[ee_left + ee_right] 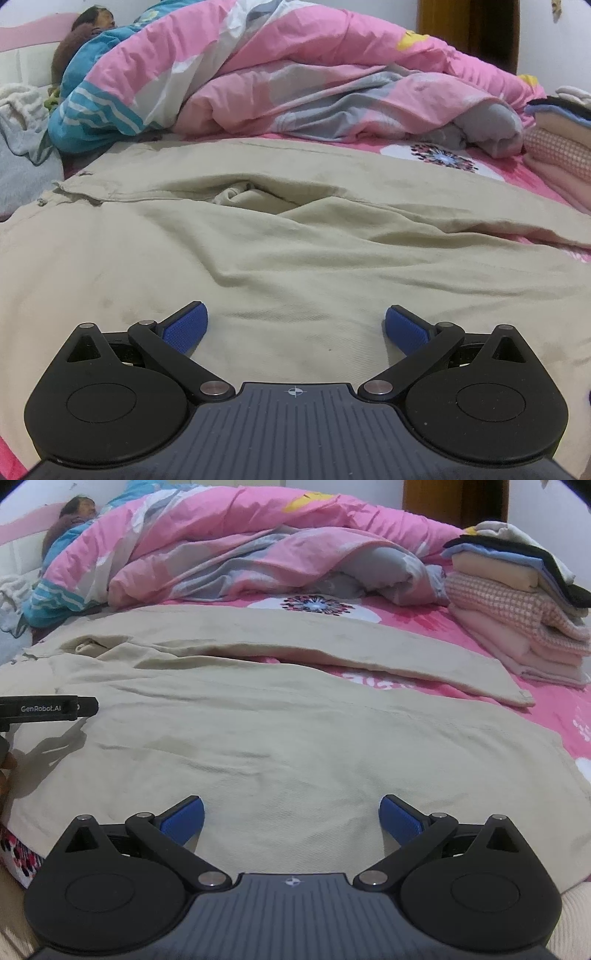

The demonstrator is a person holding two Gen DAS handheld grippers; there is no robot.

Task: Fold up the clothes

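The beige trousers (pixel 280 716) lie spread across the bed (pixel 554 705), on its pink flowered sheet, with 1 leg laid along the far side and the other reaching toward the near edge. Between the 2 legs a strip of sheet shows, and near the waist the cloth is bunched and rumpled.

What could go wrong, as I judge it:
- A fold begun from here would likely trap the wrinkles in the near leg, because the cloth is not smoothed flat
- The legs are not laid one over the other, so folding now would probably give a lopsided bundle
- A pinch taken too deep could catch the sheet along with the trousers, since the 2 lie flat against each other
- A wide sweep toward the right might knock the stack of folded clothes (pixel 517 620), which sits just beside the far trouser leg
- The rumpled pink quilt (pixel 295 74) lies close behind the trousers, so a flipped leg could land on it

The right gripper (pixel 291 816) has its fingers (pixel 183 819) spread wide, with nothing between them; it hovers low over the near trouser cloth, and I cannot tell whether the tips touch it. The left gripper (pixel 295 326) likewise has its fingers (pixel 184 328) spread apart and empty above the cloth. In the right wrist view the left gripper's body juts in from the left edge, over the waist end
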